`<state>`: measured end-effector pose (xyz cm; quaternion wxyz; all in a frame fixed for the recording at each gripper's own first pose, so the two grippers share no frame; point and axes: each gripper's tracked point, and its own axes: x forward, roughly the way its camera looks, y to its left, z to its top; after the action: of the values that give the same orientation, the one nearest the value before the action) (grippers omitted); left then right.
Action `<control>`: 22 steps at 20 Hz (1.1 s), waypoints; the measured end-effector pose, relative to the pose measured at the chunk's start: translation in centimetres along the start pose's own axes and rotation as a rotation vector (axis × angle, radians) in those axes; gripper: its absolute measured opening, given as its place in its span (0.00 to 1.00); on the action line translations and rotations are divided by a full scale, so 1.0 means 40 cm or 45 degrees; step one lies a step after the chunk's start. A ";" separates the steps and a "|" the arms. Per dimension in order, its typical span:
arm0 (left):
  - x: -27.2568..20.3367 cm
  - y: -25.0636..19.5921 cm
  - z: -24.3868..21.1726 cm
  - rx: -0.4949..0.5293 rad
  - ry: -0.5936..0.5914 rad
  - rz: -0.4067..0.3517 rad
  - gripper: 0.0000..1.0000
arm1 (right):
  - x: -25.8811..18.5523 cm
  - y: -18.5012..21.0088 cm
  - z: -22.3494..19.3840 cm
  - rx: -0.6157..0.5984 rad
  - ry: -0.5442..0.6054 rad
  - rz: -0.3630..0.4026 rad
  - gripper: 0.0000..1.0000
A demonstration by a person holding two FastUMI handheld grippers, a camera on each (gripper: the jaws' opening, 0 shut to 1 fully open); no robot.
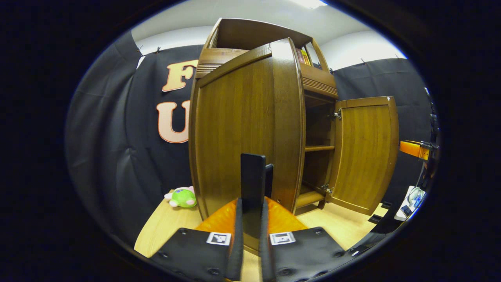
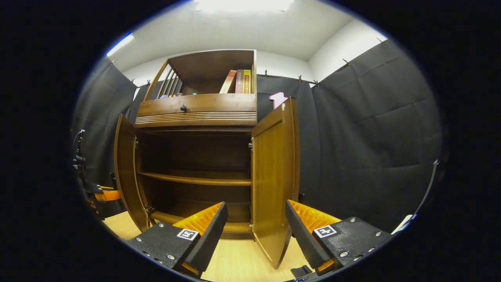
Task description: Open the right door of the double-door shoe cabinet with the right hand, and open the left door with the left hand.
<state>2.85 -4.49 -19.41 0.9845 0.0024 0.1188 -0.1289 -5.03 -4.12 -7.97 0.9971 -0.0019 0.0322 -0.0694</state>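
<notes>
left gripper [image 1: 252, 231]: two black plates fastened with round screws, each carrying a small square black-and-white marker; ribbed orange wedges run forward to the fingers.
right gripper [image 2: 256, 231]: same build, with black screwed plates, square markers and ribbed orange wedges.

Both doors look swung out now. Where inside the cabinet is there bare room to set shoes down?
The middle wooden shelf and the bottom board lie bare between the open left door and right door. The top open shelf is crowded with upright books.
</notes>
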 end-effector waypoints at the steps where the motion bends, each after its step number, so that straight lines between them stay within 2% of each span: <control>1: -0.009 0.011 -0.002 0.003 0.003 0.012 0.21 | 0.002 0.014 -0.001 0.000 0.002 0.012 1.00; 5: -0.050 0.074 0.000 0.026 -0.003 0.067 0.21 | 0.008 0.074 -0.002 0.004 0.011 0.063 1.00; 6: -0.060 0.089 0.000 0.014 -0.002 0.073 0.14 | 0.013 0.089 -0.005 0.005 0.011 0.074 1.00; 7: -0.067 0.101 0.001 -0.002 -0.007 0.075 0.12 | 0.017 0.104 -0.006 0.006 0.012 0.085 1.00; 15: -0.099 0.180 0.003 -0.020 -0.017 0.089 0.13 | 0.032 0.191 -0.017 0.013 0.032 0.154 1.00; 16: -0.102 0.189 0.003 -0.016 -0.019 0.091 0.12 | 0.035 0.198 -0.015 0.018 0.030 0.156 0.92; 22: -0.118 0.238 0.008 -0.010 -0.027 0.088 0.12 | 0.062 0.220 -0.034 0.029 0.049 0.156 0.92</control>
<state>0.92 5.90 -18.24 0.9896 0.0010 0.1086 -0.0943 -1.44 4.26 -9.58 0.9986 0.0128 0.0505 -0.0085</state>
